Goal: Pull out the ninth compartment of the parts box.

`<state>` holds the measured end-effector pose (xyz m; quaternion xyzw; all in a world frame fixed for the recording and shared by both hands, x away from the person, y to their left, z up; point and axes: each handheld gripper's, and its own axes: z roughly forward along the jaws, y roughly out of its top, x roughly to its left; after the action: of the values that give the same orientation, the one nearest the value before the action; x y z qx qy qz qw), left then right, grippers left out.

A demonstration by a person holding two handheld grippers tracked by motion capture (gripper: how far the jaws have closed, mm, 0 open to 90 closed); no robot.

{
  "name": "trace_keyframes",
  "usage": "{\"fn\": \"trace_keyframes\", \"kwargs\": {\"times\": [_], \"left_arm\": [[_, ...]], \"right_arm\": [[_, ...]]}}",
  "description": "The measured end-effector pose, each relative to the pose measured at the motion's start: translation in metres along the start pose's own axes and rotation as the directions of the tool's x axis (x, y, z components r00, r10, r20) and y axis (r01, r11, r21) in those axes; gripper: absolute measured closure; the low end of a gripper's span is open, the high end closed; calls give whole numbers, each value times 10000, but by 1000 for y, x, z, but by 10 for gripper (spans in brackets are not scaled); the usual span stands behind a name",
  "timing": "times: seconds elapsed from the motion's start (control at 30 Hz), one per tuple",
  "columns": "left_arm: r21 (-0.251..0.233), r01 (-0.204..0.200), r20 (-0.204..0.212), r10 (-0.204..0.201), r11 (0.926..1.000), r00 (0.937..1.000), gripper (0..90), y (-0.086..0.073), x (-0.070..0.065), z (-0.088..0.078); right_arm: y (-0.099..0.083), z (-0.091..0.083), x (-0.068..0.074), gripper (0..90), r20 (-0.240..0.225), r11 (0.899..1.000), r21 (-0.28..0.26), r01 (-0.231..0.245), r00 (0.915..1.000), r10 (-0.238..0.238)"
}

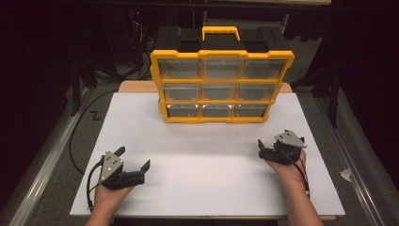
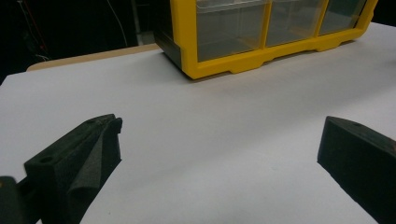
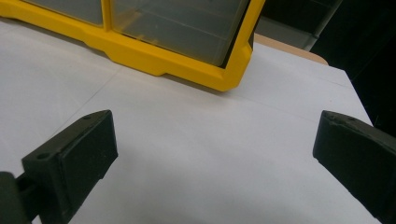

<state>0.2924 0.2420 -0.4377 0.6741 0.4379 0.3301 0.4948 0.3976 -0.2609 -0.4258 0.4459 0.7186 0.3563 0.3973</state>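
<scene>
Left gripper (image 1: 134, 158) spread wide, empty. Right gripper (image 1: 273, 143) likewise gaping in its own view. Ahead of both: yellow-framed plastic organiser with clear drawers (image 1: 221, 87), contents unclear, on white tabletop (image 1: 202, 155).

A: Where does the high view sit?
B: Above the near edge of the bench (image 1: 207, 188), facing forward and down; the whole white top and the yellow drawer organizer (image 1: 221, 87) fit in it.
A: And the gripper views?
B: Low, close to the surface, looking along their own jaws. The left one faces the organizer's lower left corner (image 2: 196, 70), the right one its lower right corner (image 3: 229, 79).
</scene>
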Motion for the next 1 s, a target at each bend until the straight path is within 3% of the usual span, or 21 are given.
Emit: {"fn": "trace_keyframes", "kwargs": {"times": [0.13,0.23,0.37,0.6,0.63,0.67,0.8,0.87,0.9,0.97,1.0], "left_arm": [[-60,14,92,-14,10000,10000,2,0,0,1],[-144,86,79,-85,9999,9999,2,1,1,2],[-47,299,125,-298,9995,9995,2,0,3,3],[-84,114,209,-112,9999,9997,2,0,3,0],[-57,78,190,-77,10000,9998,2,0,2,1],[-57,78,190,-77,10000,9998,2,0,2,1],[29,-79,170,78,10000,9998,2,-1,2,3],[16,-112,178,112,9999,9998,2,-1,2,2],[-9,-131,173,132,9999,9998,2,-1,2,2],[-3,-114,174,114,9999,9998,2,-1,2,2],[6,-121,172,121,9999,9998,2,-1,2,2]], "right_arm": [[0,0,3,12,186,9979,97,635,9978,-637],[-1,2,4,12,171,9964,173,832,9964,-835],[-2,3,9,12,198,9897,309,1400,9899,-1406],[0,0,14,12,359,9754,329,2178,9751,-2189],[1,-1,17,11,433,9679,373,2485,9673,-2500],[1,-1,17,11,433,9679,373,2485,9673,-2500],[0,0,22,11,475,9470,524,3170,9464,-3194],[1,0,23,10,466,9435,527,3272,9430,-3296],[1,-1,25,10,487,9333,514,3555,9325,-3579],[1,-2,27,10,608,9272,575,3701,9257,-3733],[2,-2,28,11,688,9198,559,3883,9176,-3915]]}}
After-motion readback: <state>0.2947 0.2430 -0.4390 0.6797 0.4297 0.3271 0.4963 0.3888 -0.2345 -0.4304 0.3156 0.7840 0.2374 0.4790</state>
